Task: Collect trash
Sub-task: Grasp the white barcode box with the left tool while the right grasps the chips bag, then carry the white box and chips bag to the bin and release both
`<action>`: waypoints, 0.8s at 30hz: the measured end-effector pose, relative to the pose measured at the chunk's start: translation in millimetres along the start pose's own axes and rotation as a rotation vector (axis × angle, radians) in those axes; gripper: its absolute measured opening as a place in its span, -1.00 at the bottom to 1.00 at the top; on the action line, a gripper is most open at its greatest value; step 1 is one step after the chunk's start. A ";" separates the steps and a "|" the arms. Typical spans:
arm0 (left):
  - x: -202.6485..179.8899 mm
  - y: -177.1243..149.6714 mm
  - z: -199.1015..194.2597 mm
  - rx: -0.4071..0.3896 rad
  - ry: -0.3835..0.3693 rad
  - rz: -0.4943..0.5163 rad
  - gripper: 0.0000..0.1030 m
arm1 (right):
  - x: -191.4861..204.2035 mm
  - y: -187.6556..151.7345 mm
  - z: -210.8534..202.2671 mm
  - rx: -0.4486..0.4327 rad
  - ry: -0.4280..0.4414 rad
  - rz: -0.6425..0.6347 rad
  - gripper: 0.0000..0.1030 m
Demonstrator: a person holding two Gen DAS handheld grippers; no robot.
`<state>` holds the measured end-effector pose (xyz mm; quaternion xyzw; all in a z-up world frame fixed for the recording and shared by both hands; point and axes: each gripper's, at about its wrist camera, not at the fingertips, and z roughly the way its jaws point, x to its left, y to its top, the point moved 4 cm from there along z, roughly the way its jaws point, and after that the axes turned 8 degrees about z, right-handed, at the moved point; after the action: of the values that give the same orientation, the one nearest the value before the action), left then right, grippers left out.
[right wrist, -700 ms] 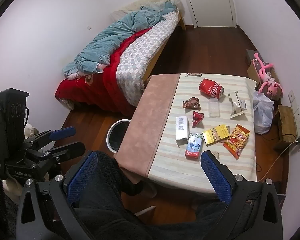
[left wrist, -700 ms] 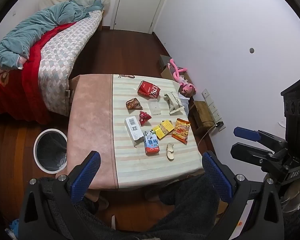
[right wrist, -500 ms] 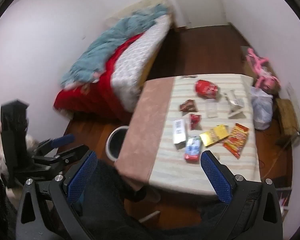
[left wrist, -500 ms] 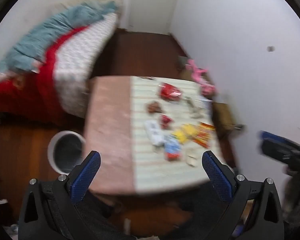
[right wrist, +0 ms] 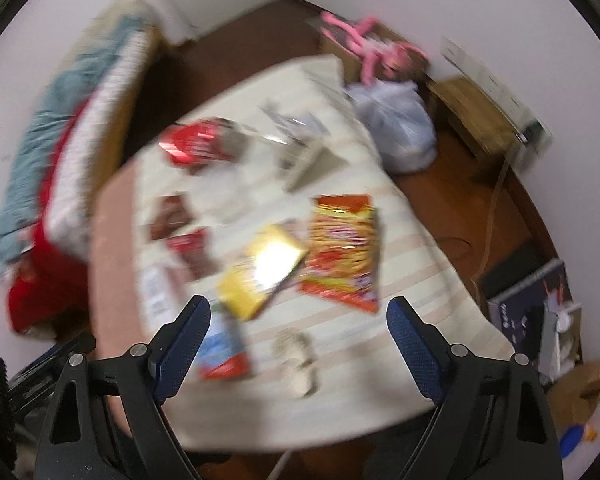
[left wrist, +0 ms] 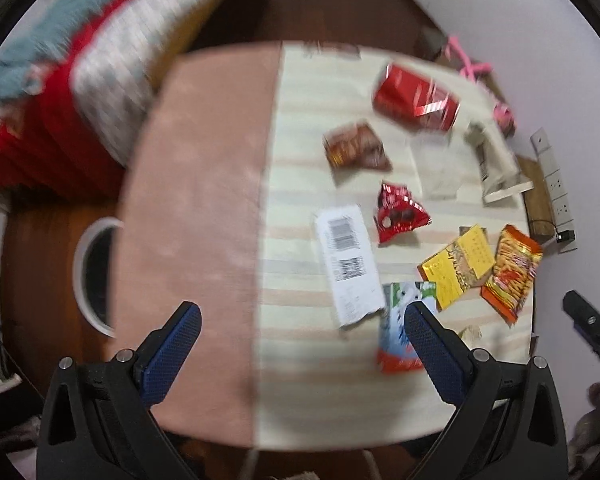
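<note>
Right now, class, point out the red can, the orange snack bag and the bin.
red can (left wrist: 416, 98), left wrist view, middle of its side.
orange snack bag (right wrist: 344, 248), right wrist view, centre of its printed face.
bin (left wrist: 80, 264), left wrist view, white rim.

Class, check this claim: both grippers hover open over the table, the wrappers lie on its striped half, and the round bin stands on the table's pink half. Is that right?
One error: the round bin stands on the floor beside the table, not on its pink half, as the left wrist view shows. The left gripper and right gripper are open, and the wrappers lie on the striped half.
</note>
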<state>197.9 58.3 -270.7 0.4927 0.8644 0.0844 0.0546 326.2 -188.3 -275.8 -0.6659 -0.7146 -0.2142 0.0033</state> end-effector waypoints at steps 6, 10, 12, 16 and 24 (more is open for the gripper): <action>-8.9 16.8 74.4 0.135 -0.102 -0.066 0.52 | -24.8 21.2 79.4 0.069 -0.092 0.056 0.77; -11.0 21.1 91.9 0.151 -0.102 -0.069 0.17 | -27.0 27.1 109.3 0.088 -0.135 0.042 0.77; -14.7 24.1 87.1 0.111 -0.101 -0.050 -0.12 | -25.7 28.2 121.1 0.098 -0.142 0.034 0.77; -14.3 20.6 79.7 0.086 -0.050 0.040 -0.14 | -21.4 28.2 125.8 0.084 -0.163 -0.011 0.60; 2.3 15.2 71.5 0.061 -0.002 0.106 -0.10 | -37.1 27.7 113.2 0.111 -0.160 -0.017 0.27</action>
<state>222.2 74.5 -337.8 0.5391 0.8393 0.0600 0.0359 388.5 -187.8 -381.0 -0.6736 -0.7289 -0.1207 -0.0187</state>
